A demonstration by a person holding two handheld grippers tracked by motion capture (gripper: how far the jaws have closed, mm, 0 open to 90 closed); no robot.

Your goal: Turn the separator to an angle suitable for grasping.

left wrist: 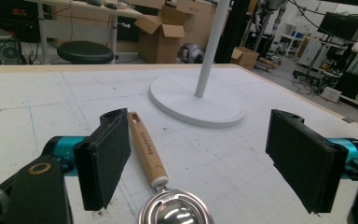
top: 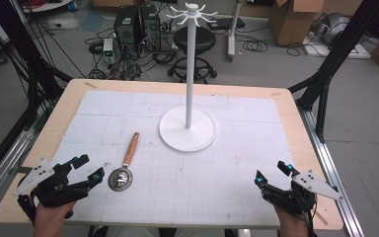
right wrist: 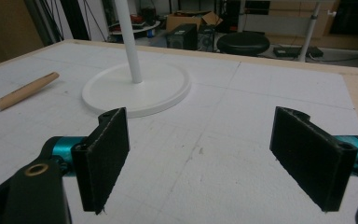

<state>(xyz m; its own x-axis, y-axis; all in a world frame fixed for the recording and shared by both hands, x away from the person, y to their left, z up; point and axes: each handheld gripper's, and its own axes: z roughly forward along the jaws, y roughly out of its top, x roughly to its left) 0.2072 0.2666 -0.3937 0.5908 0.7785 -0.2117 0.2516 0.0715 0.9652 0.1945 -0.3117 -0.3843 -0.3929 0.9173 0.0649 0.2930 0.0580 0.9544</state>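
Strainer lies lower left of centre in the high view, just off the left gripper, whose jaws gape wide and empty like the right gripper; looks light and rigid, slick steel bowl, so grab the wooden handle mid-length.

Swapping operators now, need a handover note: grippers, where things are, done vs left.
Left gripper: open, empty, low over the mat, right beside the strainer.
Right gripper: open, empty, near the table's front right corner, nothing close to it.
Strainer: lying flat on the mat, wooden handle pointing toward the white hook stand, metal bowl nearest the left gripper.
Done: nothing picked up yet.
Left: probably grasp the strainer by its handle and hang it on the stand's top hooks.
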